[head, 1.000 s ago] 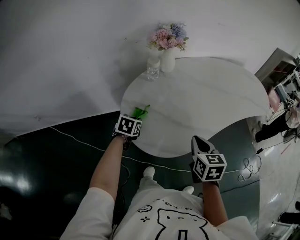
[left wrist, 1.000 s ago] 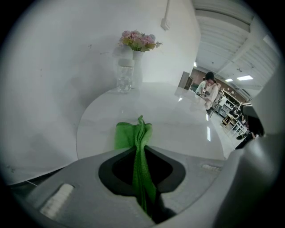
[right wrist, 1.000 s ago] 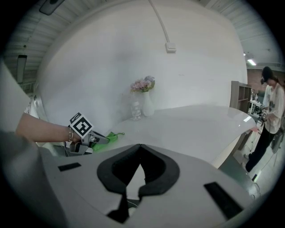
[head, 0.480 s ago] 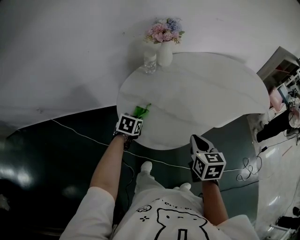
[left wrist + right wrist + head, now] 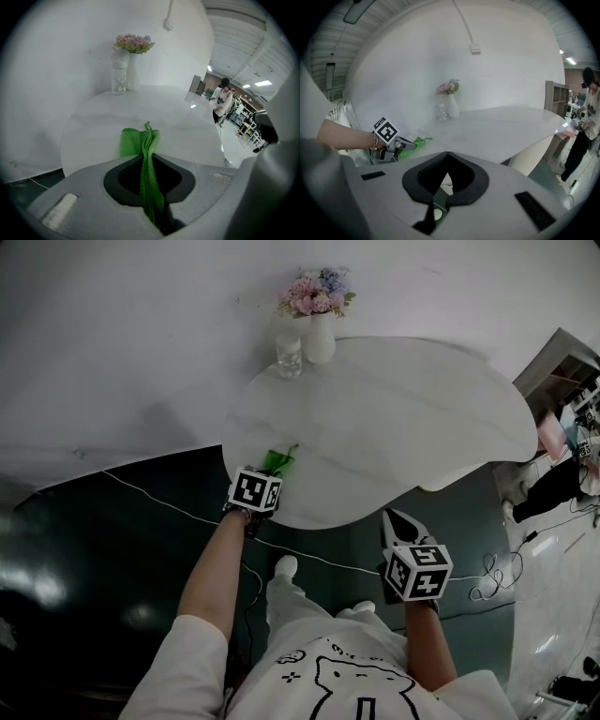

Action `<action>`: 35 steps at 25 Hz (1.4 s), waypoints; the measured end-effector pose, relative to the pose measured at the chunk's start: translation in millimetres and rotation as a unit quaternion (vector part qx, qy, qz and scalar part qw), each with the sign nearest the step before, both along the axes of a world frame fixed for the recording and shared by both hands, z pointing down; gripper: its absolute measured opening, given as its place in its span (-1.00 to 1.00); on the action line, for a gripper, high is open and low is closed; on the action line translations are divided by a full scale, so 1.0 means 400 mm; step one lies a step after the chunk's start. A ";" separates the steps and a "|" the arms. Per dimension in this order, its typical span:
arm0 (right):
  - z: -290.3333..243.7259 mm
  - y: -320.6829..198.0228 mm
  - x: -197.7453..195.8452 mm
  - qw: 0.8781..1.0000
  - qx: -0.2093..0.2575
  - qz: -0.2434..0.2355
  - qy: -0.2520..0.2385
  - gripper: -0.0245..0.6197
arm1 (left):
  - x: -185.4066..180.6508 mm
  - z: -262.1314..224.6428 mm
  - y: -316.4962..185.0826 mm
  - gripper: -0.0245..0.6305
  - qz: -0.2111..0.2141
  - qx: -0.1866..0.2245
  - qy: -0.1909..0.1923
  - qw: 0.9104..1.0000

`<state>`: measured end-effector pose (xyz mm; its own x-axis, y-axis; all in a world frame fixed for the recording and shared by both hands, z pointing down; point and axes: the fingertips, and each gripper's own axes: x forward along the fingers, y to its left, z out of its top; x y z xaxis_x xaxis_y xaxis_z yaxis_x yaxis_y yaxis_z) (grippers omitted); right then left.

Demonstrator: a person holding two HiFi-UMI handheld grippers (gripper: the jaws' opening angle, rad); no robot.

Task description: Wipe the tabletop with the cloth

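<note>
- Fingers (image 5: 101, 171) of the left gripper (image 5: 274, 472) are pinched on a green cloth (image 5: 140, 143), whose free end is seen over the near left edge of the table (image 5: 403, 427).
- Fingers (image 5: 501, 180) of the right gripper (image 5: 397, 521) are pressed together on nothing, held off the table's near edge.
- Bare tabletop is left ahead; a vase (image 5: 319, 338) and a glass (image 5: 288, 354) are set at the far edge.
- Cloth folds between the jaws are shown only in the left gripper view.

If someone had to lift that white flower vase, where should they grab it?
Probably at the narrow neck of the vase, jaws level, coming from the right: it stands upright, the flowers block the top, and the glass crowds its left.
</note>
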<state>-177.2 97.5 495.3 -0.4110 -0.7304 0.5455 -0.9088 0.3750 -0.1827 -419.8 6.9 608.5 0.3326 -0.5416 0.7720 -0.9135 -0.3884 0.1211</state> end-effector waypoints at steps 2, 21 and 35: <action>-0.002 0.005 0.019 1.000 0.002 -0.002 -0.001 -0.92 | 0.016 -0.001 0.008 -0.78 -0.003 0.002 -0.001 1.000; -0.066 0.061 0.183 0.999 0.037 -0.011 -0.033 -0.92 | 0.220 0.008 0.160 -0.78 -0.020 -0.021 0.028 0.999; -0.076 0.177 0.349 0.997 0.041 0.013 -0.057 -0.92 | 0.378 0.013 0.250 -0.78 -0.023 -0.035 0.018 0.999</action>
<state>-37.6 168.1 464.9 -0.4477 -0.7820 0.4336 -0.8933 0.3698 -0.2553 -268.5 107.0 613.9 0.3376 -0.5020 0.7962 -0.9246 -0.3356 0.1804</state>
